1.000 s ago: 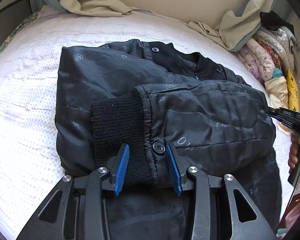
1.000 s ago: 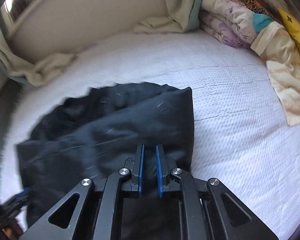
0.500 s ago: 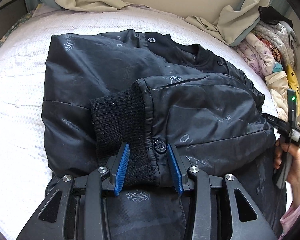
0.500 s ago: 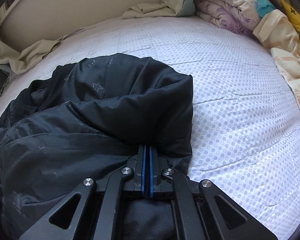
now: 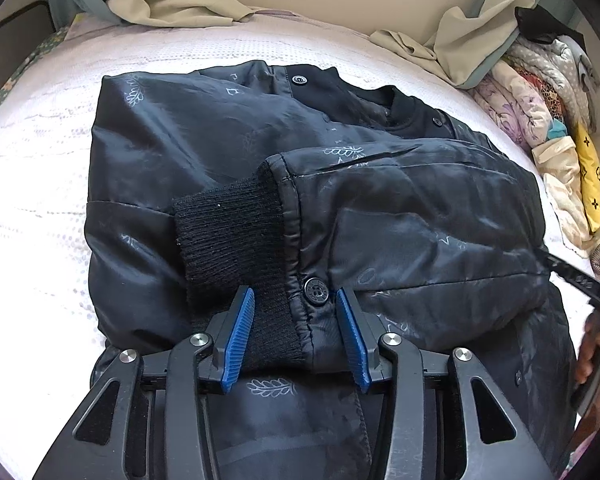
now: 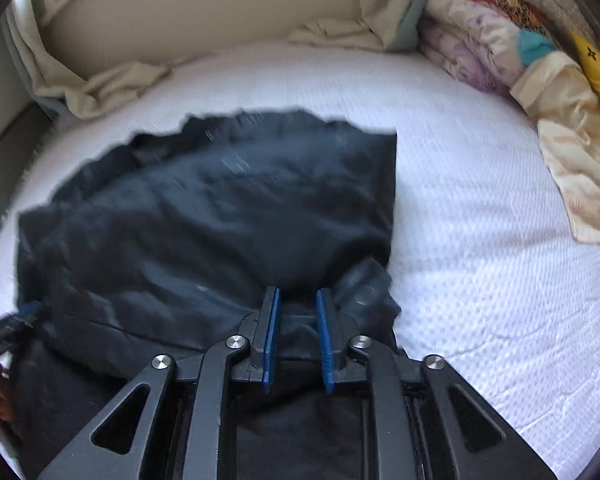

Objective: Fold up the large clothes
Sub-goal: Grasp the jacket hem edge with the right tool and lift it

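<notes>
While the black jacket point(image 5: 228, 152) lies partly folded mid-bed, nearer the mattress's point(image 5: 32, 184) front edge, the left gripper point(image 5: 296, 340) is opening, its pads either side of the sleeve cuff point(image 5: 236, 236) without pressing; the right gripper point(image 6: 298, 344) is opening too, jacket fabric loose between its narrow jaws

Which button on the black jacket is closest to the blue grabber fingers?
The round black button beside the knitted cuff, sitting between the left gripper's fingers. The other buttons are far up by the collar.
</notes>
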{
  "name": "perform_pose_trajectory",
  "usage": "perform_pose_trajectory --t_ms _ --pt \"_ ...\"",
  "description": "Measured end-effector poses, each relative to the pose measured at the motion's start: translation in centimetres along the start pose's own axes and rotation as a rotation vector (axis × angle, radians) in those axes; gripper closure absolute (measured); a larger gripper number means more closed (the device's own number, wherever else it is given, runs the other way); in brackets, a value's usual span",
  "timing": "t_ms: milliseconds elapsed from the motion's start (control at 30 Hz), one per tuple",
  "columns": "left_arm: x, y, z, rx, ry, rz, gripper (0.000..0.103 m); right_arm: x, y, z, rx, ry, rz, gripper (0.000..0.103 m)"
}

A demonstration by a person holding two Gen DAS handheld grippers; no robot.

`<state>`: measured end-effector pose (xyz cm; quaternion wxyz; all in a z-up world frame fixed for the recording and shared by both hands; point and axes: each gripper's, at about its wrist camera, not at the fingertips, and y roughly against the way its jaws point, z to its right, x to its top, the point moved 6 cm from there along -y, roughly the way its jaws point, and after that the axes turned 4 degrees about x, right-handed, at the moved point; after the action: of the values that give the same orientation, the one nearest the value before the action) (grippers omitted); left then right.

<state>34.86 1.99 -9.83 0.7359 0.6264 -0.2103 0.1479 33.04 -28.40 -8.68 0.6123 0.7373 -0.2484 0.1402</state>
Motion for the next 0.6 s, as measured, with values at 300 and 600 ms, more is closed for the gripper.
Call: perform_pose_trajectory --t_ms 300,600 --pt "-0.1 0.0 0.0 -0.011 0.005 0.002 0.054 -1.6 -3.1 -0.1 -0.073 0.05 0.073 0.098" --pt "-0.6 3.4 0.7 -0.055 0.013 -0.005 0.034 -1.1 -2.5 -0.4 -0.098 0.073 0.035 0.097"
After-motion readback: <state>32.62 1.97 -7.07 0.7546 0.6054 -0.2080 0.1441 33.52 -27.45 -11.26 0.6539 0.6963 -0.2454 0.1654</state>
